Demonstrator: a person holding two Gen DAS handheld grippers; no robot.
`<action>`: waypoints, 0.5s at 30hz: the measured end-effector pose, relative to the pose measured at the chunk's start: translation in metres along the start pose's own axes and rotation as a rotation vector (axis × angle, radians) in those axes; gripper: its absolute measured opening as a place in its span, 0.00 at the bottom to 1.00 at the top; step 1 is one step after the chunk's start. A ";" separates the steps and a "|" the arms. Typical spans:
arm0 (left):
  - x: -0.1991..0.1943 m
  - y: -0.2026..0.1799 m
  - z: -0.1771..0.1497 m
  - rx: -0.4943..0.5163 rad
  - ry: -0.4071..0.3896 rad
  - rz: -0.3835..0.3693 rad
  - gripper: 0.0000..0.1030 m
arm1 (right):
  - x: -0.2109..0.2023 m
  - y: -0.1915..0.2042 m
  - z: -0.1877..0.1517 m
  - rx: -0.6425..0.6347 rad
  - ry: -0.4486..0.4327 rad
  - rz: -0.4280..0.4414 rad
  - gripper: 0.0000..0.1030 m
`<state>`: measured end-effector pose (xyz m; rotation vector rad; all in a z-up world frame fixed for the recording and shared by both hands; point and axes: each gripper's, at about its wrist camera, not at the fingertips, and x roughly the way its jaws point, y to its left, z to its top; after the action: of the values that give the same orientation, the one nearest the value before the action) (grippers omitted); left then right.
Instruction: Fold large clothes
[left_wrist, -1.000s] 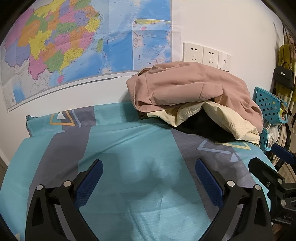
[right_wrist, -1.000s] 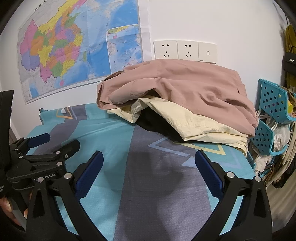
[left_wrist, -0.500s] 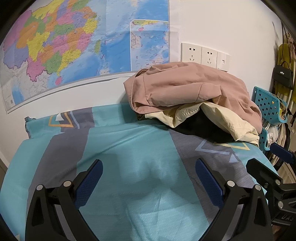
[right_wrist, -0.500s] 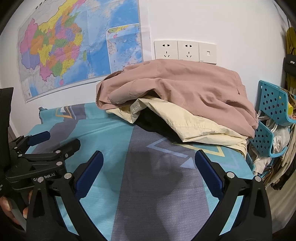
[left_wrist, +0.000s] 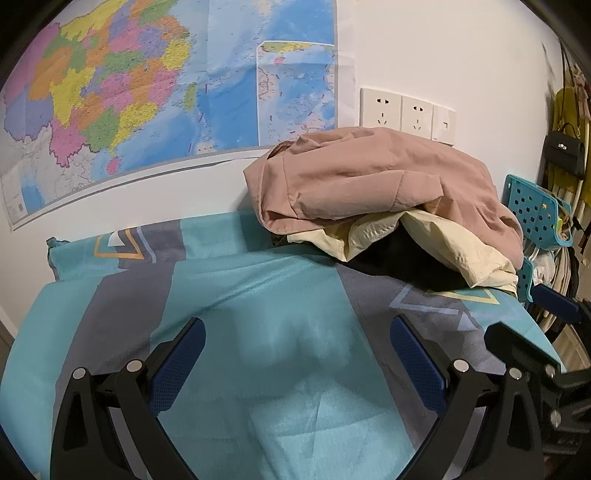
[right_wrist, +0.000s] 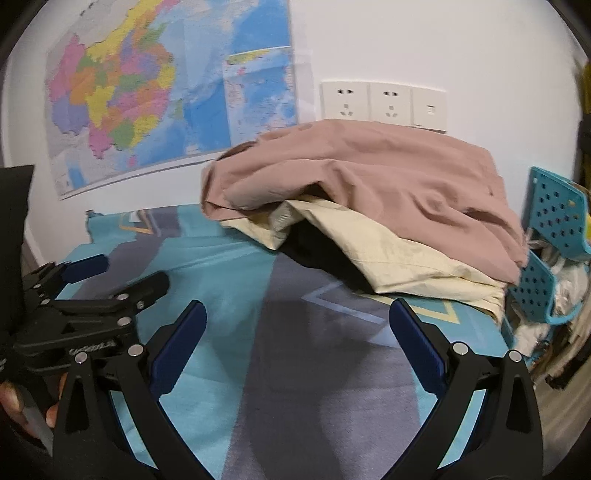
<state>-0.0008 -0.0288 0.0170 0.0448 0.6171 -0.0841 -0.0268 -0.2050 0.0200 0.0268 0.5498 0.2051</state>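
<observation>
My left gripper (left_wrist: 295, 354) has its blue-padded jaws spread wide with nothing between them, held above the teal and grey bedspread (left_wrist: 236, 295). My right gripper (right_wrist: 297, 339) is spread just as wide and also grips nothing, over a grey stripe of the same cover. In the right wrist view I see the left gripper from the side at the lower left, with fingers of the hand (right_wrist: 13, 402) that holds it showing beneath; in the left wrist view the right gripper's black frame pokes in at the lower right edge. Ahead of both tools, against the wall at the far right part of the bed, lies the heap of clothes: a dusty pink garment (left_wrist: 369, 181) draped on top, a pale yellow garment (left_wrist: 454, 243) under it, and something black (left_wrist: 399, 262) tucked beneath that. Neither gripper touches the pile. Behind the heap I see white wall sockets (left_wrist: 406, 114), and a large coloured map (left_wrist: 147, 92) covers the wall to the left. A teal perforated basket (right_wrist: 554, 210) stands just right of the clothes.
</observation>
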 end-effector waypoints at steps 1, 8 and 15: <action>0.001 0.000 0.001 0.000 0.000 -0.001 0.94 | 0.001 0.001 0.002 -0.017 -0.005 0.010 0.95; 0.019 0.014 0.014 -0.026 0.015 -0.025 0.94 | 0.022 0.010 0.033 -0.156 -0.014 -0.038 0.95; 0.052 0.039 0.028 -0.026 0.035 0.050 0.94 | 0.087 0.037 0.075 -0.468 -0.026 -0.161 0.95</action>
<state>0.0616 0.0043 0.0105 0.0362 0.6515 -0.0264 0.0783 -0.1495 0.0424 -0.4671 0.4653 0.1717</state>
